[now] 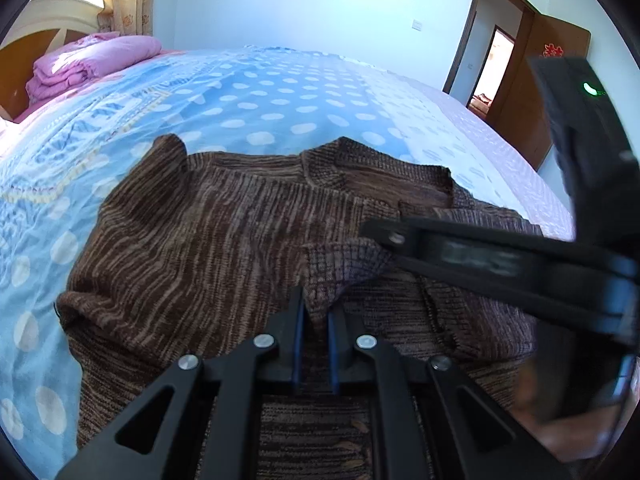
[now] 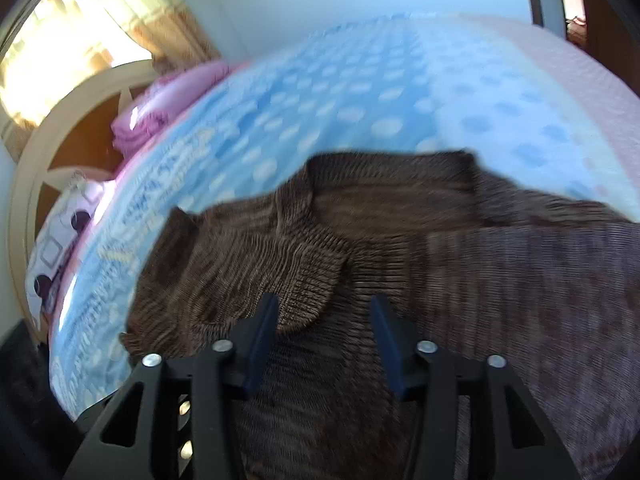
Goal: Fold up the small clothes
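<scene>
A brown striped knit sweater (image 1: 208,240) lies spread on the blue dotted bedspread (image 1: 256,92). My left gripper (image 1: 316,312) is shut on a knit cuff or edge of the sweater (image 1: 340,268), held just above the body of the garment. The right gripper (image 1: 388,236) shows in the left wrist view, coming in from the right just above that cuff. In the right wrist view the right gripper (image 2: 324,320) is open, its jaws wide apart over a fold of the sweater (image 2: 312,264). That view is blurred.
A folded pink quilt (image 1: 92,60) lies by the wooden headboard (image 1: 36,44) at the far left. A patterned pillow (image 2: 60,248) lies at the head of the bed. A wooden door (image 1: 532,80) stands open at the far right.
</scene>
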Available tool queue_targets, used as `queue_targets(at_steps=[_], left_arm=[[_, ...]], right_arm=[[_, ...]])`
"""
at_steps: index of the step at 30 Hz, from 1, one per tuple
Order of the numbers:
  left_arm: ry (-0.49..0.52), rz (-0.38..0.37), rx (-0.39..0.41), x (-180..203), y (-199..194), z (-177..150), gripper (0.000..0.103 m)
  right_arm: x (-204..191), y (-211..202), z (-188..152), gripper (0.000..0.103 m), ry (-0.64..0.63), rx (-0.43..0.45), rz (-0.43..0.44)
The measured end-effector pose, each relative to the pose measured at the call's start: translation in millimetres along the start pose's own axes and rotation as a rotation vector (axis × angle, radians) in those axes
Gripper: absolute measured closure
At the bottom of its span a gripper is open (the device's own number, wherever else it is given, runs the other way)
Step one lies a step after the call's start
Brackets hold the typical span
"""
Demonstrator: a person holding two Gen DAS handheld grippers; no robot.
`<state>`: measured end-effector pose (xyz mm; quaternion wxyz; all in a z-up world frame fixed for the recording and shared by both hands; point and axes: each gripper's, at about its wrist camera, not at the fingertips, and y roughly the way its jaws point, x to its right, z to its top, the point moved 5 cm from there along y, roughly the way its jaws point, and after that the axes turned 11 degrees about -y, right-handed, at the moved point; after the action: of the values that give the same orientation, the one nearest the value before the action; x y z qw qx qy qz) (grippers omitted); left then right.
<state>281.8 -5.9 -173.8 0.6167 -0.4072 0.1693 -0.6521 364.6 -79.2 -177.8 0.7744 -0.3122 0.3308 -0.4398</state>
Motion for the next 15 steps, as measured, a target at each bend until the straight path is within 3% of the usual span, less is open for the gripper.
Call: queue_targets(at_steps=[1,3,6,9,15], left_arm=[[-0.002,-0.004,-0.003,0,0,0,0.091],[-0.004,-0.007,-0.004,0,0,0,0.091],[-0.007,-0.009,-0.007,-1,0,2,0.091],[0.024,0.007,0.023,5,-5,4,0.093],[0.133,-0.032,0.089,52,-28,6,0.093]], right_arm=[[-4,2,5,0.057,-0.032,0.011,-0.025],[-13,9,11,0.095,-0.069,-0.015,-0.019],[-19,8,14,0.095,-0.109,-0.007,-0.045],[-18,-13,21,0.095,-0.114,0.062,-0.017],[6,-56,39,0.095,-0.113,0.131,-0.022]])
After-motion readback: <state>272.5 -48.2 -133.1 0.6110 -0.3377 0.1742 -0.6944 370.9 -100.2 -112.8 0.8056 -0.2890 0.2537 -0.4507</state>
